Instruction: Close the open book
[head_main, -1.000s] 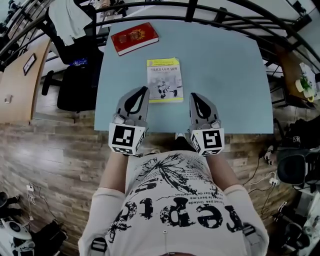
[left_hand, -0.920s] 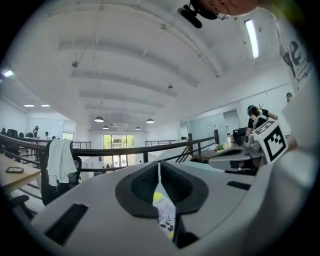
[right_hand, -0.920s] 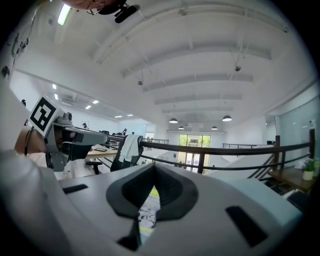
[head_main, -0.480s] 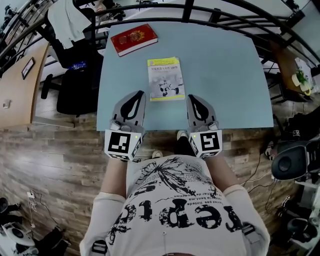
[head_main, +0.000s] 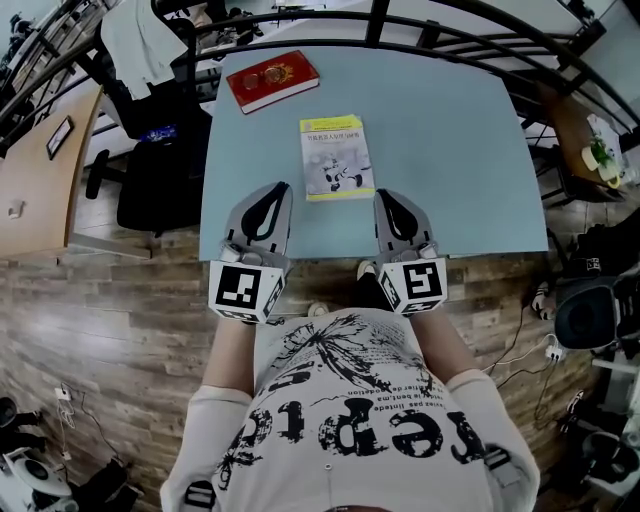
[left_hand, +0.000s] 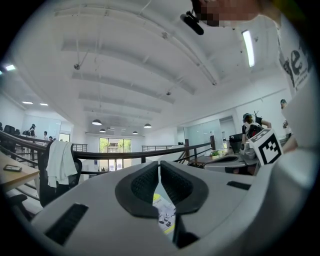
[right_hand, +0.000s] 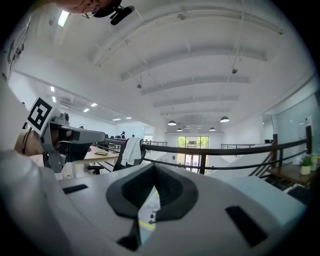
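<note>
Currently I hold the left gripper (head_main: 277, 190) and right gripper (head_main: 386, 197) clenched, empty, at the table (head_main: 450, 150) edge; the closed yellow booklet (head_main: 337, 158) lies just beyond, between them.

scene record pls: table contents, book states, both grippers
table: light blue top
red book: far left corner, closed, lying flat
yellow booklet: mid-table, closed, cover up, apart from the red book
open book: none visible
left gripper: at near table edge, short and left of the booklet; jaws together, nothing between them
right gripper: at near table edge, short and right of the booklet; jaws together, nothing between them
contact: neither gripper touches a book
</note>
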